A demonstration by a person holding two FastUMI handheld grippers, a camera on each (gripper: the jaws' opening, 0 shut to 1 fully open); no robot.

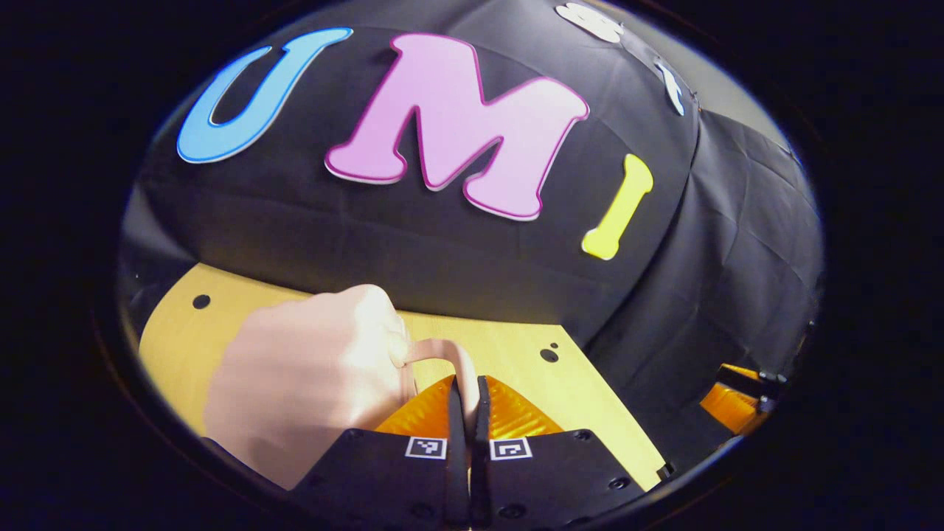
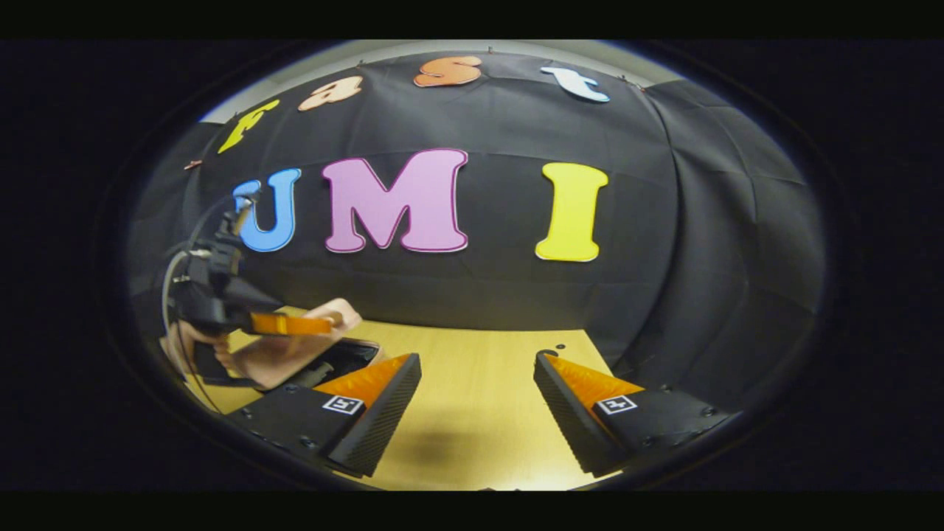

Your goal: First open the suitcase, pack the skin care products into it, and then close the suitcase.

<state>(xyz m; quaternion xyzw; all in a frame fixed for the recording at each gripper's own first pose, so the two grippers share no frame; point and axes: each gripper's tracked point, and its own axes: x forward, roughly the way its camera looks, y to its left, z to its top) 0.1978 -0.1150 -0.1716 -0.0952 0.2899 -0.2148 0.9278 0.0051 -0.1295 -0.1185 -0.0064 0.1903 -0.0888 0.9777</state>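
In the left gripper view, the left gripper sits at the bottom with its two fingers squeezed tight together. Between them is a thin pink handle that loops up and over to the left. The handle belongs to the pink suitcase, which is big and rounded and sits just to the left of the fingers, very near the camera. Under it all is a yellow wooden table, and the table runs back to the black cloth wall on the far side. Low on the right, well apart, a small part of the right gripper peeks out. In the right gripper view, the right gripper is at the bottom with its fingers spread wide apart and nothing between them. It hangs over the bare table. Far off on the left is the left gripper, pinching the top of the pink suitcase. The pink lid looks lifted and tilted up, and a dark gap shows beneath it, just beside the near left finger. The black cloth wall stands behind the table.
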